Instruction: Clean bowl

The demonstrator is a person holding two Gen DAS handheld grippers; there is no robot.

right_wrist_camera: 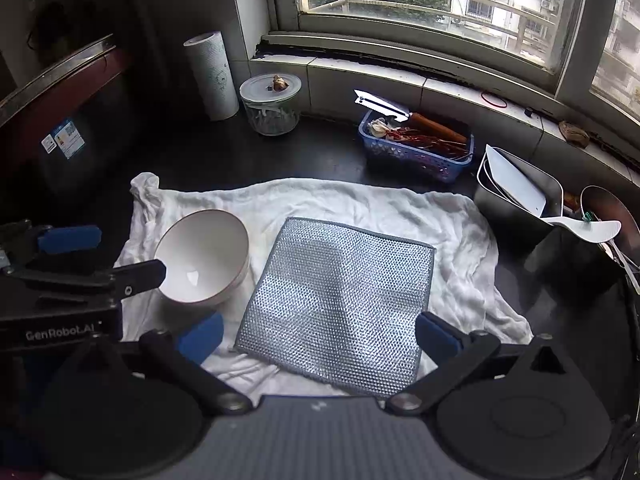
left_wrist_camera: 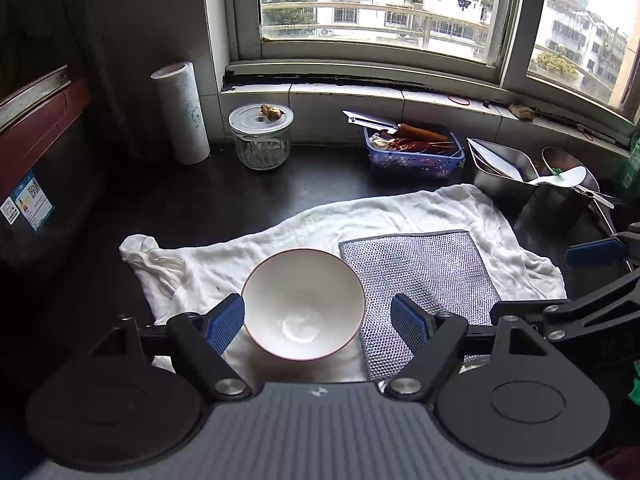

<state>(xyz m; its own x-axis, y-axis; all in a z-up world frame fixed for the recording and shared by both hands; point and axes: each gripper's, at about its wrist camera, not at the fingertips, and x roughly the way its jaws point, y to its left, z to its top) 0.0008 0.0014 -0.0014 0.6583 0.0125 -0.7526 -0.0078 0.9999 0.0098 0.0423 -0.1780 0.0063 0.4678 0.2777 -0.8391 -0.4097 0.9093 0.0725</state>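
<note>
- Bowl (left_wrist_camera: pixel 303 303), white with a thin dark rim, stands upright on the white cloth (left_wrist_camera: pixel 420 212), and it lies between the two blue pads of the left claw (left_wrist_camera: pixel 318 322); the fingers are apart, and I cannot tell if a pad touches the rim.
- Inside the bowl, at the bottom, a small pale smear or shine is seen.
- Right claw (right_wrist_camera: pixel 320 332) hangs over the near edge of the silver mesh scrubbing cloth (right_wrist_camera: pixel 340 304), fingers wide apart, holding nothing.
- The scrubbing cloth lies flat on the white cloth, just beside the bowl on its right side.
- The white cloth is spread, wrinkled, on the dark surface (left_wrist_camera: pixel 224 196).
- Further right stand a metal container (right_wrist_camera: pixel 516 208) with a white board in it, and a white spoon (right_wrist_camera: pixel 588 230) beside it.
- Near the wall are a blue basket (left_wrist_camera: pixel 414 158) with a knife across it, a glass jar (left_wrist_camera: pixel 261 136) with a lid, and a paper towel roll (left_wrist_camera: pixel 181 112).
- Behind all is the window (left_wrist_camera: pixel 376 4), with buildings outside.
</note>
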